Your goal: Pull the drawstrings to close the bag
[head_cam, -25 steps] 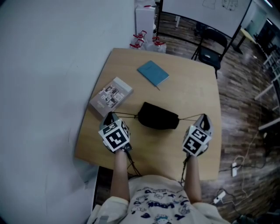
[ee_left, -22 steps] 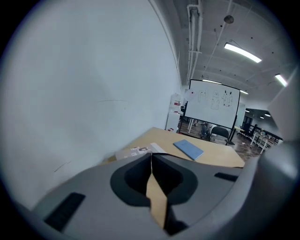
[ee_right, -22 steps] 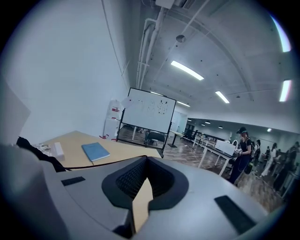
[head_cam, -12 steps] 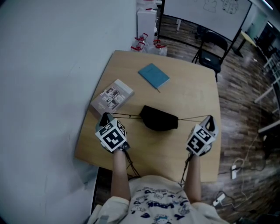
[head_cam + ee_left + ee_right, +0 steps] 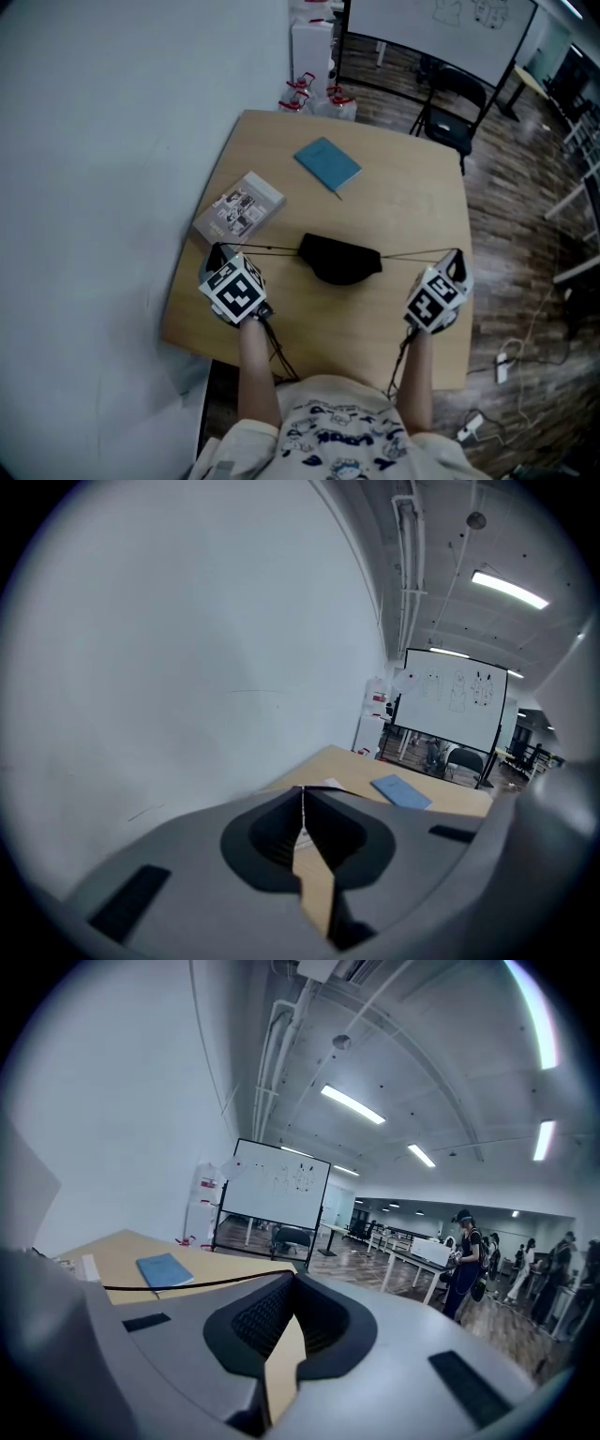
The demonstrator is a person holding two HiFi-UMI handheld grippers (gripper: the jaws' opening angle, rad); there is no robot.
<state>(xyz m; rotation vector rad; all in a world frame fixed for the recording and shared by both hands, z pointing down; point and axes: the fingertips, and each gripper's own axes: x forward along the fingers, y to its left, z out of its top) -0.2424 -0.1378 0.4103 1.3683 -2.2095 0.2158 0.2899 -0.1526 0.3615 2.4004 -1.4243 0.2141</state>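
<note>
A small black drawstring bag [image 5: 340,259] lies on the wooden table [image 5: 412,202], between my two grippers. A thin black cord [image 5: 267,248] runs taut from its left side to my left gripper [image 5: 221,251], whose jaws are shut on that cord. A second cord [image 5: 417,253] stretches from the bag's right side to my right gripper [image 5: 456,256], also shut on it. In the right gripper view this cord [image 5: 187,1283] leads in from the left to the closed jaw tips [image 5: 295,1275]. In the left gripper view the left gripper [image 5: 303,789] is closed and its cord is hidden.
A blue notebook [image 5: 327,163] and a printed booklet [image 5: 239,208] lie on the far half of the table. A white wall runs along the left. Beyond the table stand a black chair [image 5: 452,103], bottles [image 5: 302,89] and a whiteboard [image 5: 278,1185].
Both grippers have moved apart, the left one further left and the right one further right. The cords are stretched longer and the bag's top looks drawn tighter.
</note>
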